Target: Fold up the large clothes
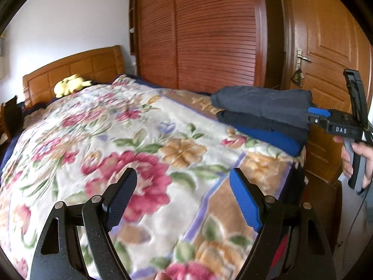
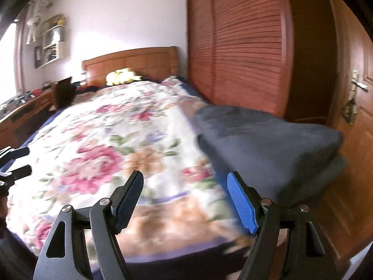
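The folded stack of dark grey and navy clothes with a bright blue layer at the bottom [image 1: 265, 114] lies at the near right corner of the bed, on the plush floral blanket in cream, pink and tan [image 1: 121, 135]. In the left wrist view the left claw [image 1: 184, 198] hangs over bare blanket with its jaws wide apart and nothing between them; the stack sits beyond it and to the right, well apart from both fingers. The right claw [image 1: 317, 114] appears at the right edge of that view, carried in a person's hand [image 1: 359, 161], its blue-tipped front just beside the stack's right end; contact cannot be determined. In the right wrist view the right claw [image 2: 186, 198] also stands open, holding nothing, with blurred blanket between the fingers; the grey stack [image 2: 268, 140] lies up and to the right, its near edge just behind the right blue pad [image 2: 242, 203]. A yellow plush toy [image 1: 70, 85] rests near the orange wooden headboard [image 1: 77, 67]. A slatted reddish wooden wardrobe [image 1: 198, 35] stands behind the bed.
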`<move>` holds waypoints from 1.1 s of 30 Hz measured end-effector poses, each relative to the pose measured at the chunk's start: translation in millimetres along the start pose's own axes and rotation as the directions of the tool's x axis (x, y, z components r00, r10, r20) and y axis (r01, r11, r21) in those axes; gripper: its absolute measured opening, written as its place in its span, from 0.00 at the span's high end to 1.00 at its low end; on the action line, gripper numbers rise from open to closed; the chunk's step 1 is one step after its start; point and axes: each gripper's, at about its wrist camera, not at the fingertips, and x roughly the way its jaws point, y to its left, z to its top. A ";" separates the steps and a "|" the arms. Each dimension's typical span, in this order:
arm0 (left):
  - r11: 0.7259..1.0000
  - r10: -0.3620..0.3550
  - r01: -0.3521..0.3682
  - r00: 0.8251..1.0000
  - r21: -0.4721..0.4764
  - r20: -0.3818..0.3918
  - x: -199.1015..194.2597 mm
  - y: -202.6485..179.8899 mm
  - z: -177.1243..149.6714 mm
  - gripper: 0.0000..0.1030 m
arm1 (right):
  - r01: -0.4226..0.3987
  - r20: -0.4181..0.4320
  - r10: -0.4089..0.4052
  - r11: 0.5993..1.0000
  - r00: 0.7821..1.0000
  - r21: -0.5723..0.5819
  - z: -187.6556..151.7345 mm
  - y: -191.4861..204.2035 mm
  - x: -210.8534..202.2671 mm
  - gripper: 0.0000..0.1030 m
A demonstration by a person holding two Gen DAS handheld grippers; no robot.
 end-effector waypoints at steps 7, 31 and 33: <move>0.993 0.090 -0.091 0.996 -0.074 -0.015 -28.0 36.2 -33.7 0.20 | -0.113 0.004 0.113 0.994 0.994 -0.016 -23.6 59.3 -2.7 0.26; 0.872 0.368 -0.375 0.926 -0.316 -0.084 -102.9 118.5 -129.5 0.20 | -0.340 -0.069 0.334 0.931 0.940 -0.135 -42.7 177.1 31.8 0.26; 0.864 0.384 -0.384 0.921 -0.326 -0.068 -114.2 121.5 -127.2 0.20 | -0.348 -0.055 0.344 0.927 0.937 -0.137 -40.7 180.6 34.8 0.26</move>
